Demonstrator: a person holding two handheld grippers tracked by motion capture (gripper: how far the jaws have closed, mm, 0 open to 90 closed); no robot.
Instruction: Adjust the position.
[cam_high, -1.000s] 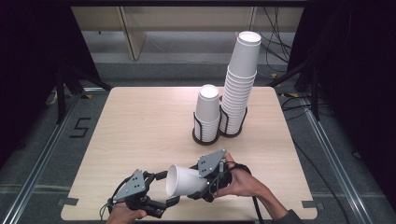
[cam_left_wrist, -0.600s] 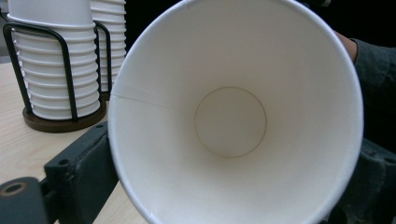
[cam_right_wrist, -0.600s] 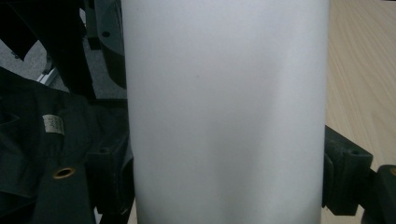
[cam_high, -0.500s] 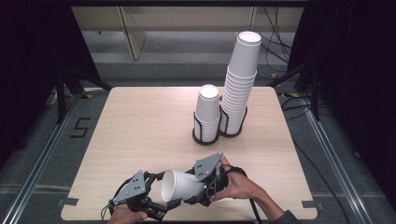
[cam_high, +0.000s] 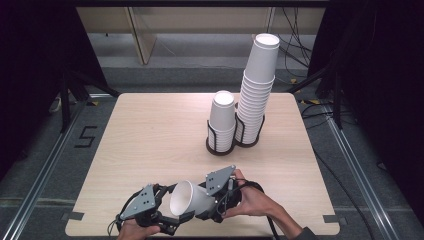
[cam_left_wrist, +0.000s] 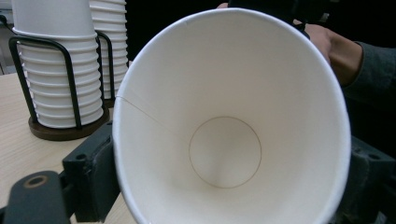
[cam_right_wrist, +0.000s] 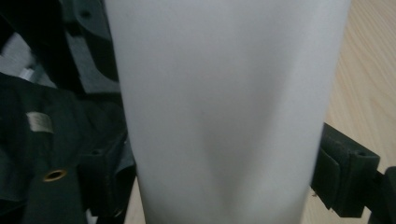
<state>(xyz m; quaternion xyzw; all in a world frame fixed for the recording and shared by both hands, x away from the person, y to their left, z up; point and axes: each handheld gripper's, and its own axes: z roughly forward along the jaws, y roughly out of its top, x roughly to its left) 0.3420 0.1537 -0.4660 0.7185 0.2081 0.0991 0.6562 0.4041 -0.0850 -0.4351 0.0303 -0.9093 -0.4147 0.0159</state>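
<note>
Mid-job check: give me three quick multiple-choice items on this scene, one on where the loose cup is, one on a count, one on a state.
1. Where is the loose paper cup?
A. On the taller stack
B. Between the two grippers, near the table's front edge
C. On the floor

2. How many black wire holders with cup stacks stand on the table?
A. One
B. Two
C. Four

3. How does the loose cup lie?
A. Upright, mouth up
B. Upside down on the table
C. On its side, mouth toward the left gripper

Answers: 1 B, the high view shows it between the left gripper and the right gripper. 2 B, the shorter stack and the taller stack each sit in a holder. 3 C, the left gripper view looks straight into its open mouth.
</note>
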